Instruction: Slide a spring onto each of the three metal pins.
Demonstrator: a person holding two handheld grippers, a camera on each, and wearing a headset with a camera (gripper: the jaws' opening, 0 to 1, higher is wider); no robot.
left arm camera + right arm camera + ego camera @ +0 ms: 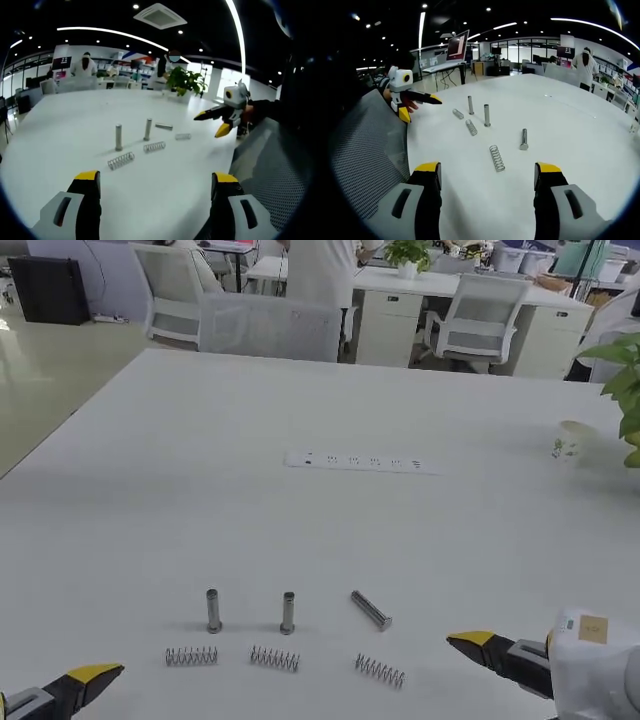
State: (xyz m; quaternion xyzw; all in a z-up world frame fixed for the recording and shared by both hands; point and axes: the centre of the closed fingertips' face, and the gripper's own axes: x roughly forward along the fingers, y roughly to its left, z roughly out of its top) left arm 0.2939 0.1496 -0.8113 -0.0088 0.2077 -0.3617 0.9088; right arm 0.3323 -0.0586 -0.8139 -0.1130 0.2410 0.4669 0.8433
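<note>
Your right fingers (426,175), spread and empty like the left fingers (87,181), are nearest the right spring (496,158), lying lengthwise straight ahead, just near of the flat-lying pin (524,139).

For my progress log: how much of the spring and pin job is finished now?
Done: nothing; all three springs lie loose on the table. In hand: nothing; the left gripper and right gripper are open and empty. Left: every spring. Two pins stand upright, and the third pin lies on its side.
</note>
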